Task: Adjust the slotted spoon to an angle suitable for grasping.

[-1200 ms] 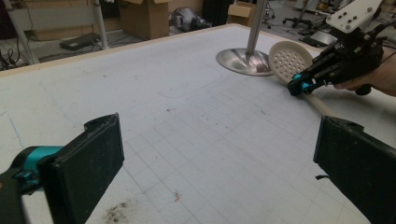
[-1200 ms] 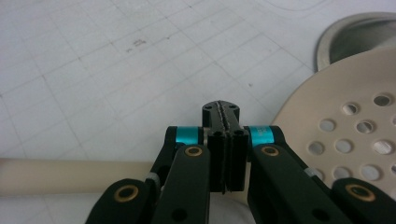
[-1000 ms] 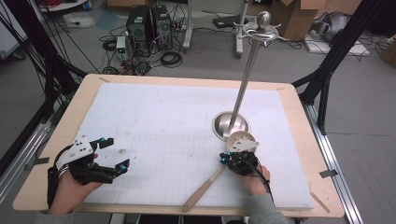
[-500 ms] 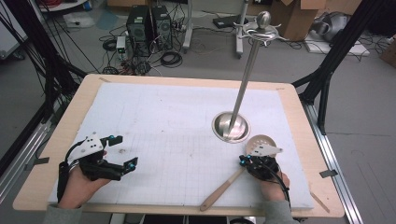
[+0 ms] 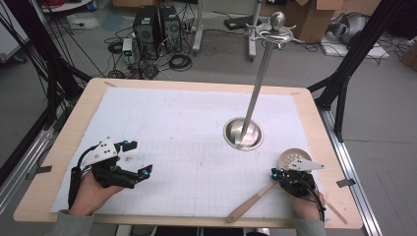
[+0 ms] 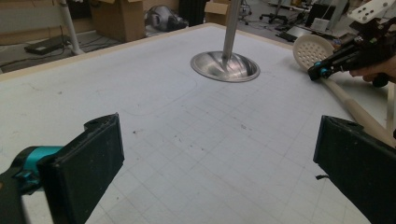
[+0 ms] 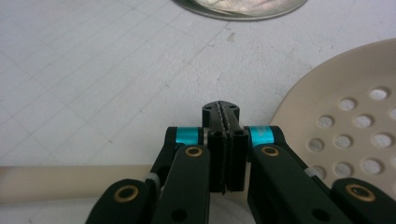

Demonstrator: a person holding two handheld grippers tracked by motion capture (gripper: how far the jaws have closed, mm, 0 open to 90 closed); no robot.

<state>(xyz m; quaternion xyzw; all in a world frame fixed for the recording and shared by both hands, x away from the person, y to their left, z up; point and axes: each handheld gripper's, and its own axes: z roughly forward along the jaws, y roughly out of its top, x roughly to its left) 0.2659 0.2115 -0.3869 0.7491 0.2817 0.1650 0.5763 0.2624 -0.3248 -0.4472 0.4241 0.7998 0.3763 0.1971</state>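
Under the right gripper point(image 7: 223, 112) — skimmer point(image 7: 355, 130) neck hidden

1. The slotted spoon point(image 7: 355, 116) — its round head is cut off at the right edge in the right gripper view.
2. Spoon's neck — hidden beneath the right gripper point(image 7: 225, 112).

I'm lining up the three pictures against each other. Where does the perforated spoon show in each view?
High view: the perforated spoon lies near the table's right front, head just beyond the right tool.
Left gripper view: upper right, head beside the other hand's tool.
Right gripper view: head at right edge, handle low left.
Shared landmark: the stand's round metal base.
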